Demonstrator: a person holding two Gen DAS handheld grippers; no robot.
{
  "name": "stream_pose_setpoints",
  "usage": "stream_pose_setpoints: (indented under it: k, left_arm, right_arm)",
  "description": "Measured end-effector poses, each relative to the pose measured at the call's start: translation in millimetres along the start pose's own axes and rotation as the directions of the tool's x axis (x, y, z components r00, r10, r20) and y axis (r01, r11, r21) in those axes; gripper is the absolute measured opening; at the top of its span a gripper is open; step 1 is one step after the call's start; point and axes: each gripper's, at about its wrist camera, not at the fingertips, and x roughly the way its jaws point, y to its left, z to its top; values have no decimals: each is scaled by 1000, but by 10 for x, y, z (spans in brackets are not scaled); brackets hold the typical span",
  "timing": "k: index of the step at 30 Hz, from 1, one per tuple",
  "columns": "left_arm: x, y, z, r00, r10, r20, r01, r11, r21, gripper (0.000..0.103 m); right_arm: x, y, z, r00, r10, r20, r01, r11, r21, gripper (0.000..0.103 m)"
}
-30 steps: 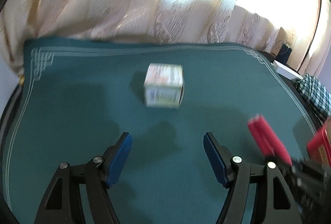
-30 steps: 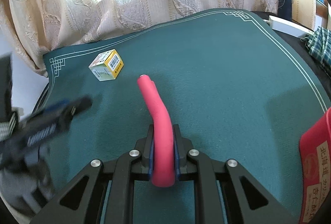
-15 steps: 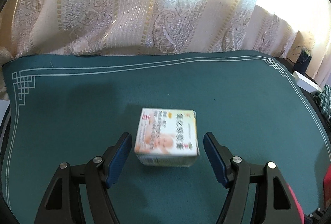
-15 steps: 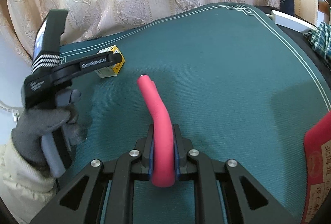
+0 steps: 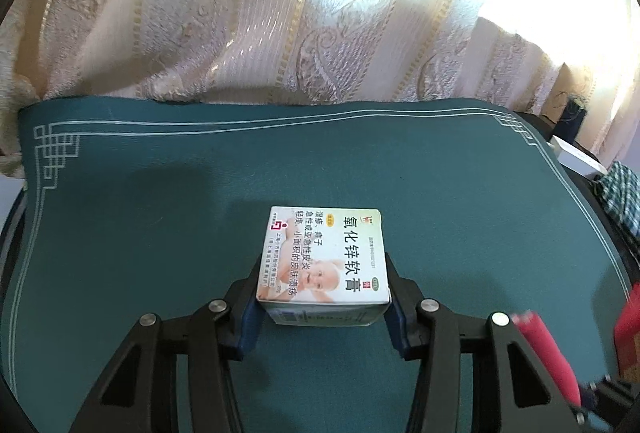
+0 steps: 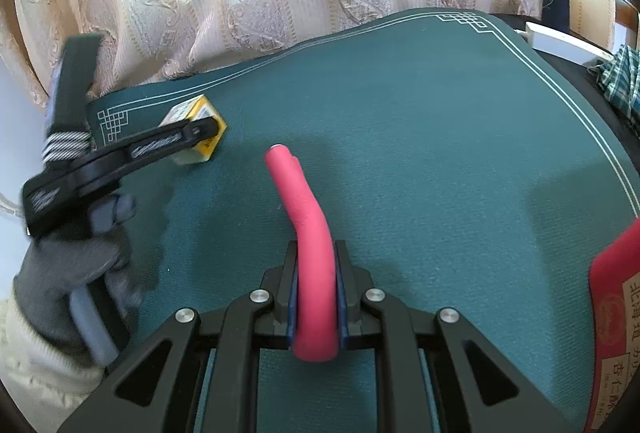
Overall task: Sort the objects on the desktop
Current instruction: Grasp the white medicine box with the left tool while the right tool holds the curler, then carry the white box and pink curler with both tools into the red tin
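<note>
My left gripper (image 5: 323,297) is shut on a small white ointment box (image 5: 324,257) with a baby's face and Chinese print; its blue pads press both sides. The box rests on or just above the green mat (image 5: 160,217). In the right wrist view the left gripper (image 6: 200,137) and the box's yellow side (image 6: 200,121) show near the mat's far left corner. My right gripper (image 6: 316,293) is shut on a bent red foam tube (image 6: 304,209) that points forward over the mat. The tube also shows blurred in the left wrist view (image 5: 548,357).
A red box with Chinese print (image 6: 616,317) lies at the right edge. A cream curtain (image 5: 320,13) hangs behind the mat. A white power strip (image 6: 560,41) and a checked cloth (image 6: 620,81) lie off the mat at the far right.
My left gripper moved forward to the ointment box and closed on it. The right gripper kept holding the red tube almost still.
</note>
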Motion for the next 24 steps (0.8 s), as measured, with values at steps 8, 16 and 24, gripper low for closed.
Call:
stream_pose_setpoints:
  k: [8,16,24]
  left_arm:
    - [-656,-194,-323,998,-53,33,52,998,30,52]
    - [-1294,-320,-641,994,-91,65,88,995,53,52]
    - [-1617,-648,-814,984,-163,70,156,983,97,52]
  right_arm:
    - [-157,-51,53,997,32,64,-34,999,28,16]
    - [-543,-128,16,992,24,127,-35,995,89,16]
    - [-1340,-268,-270,975,-34,219,10,994,109,16]
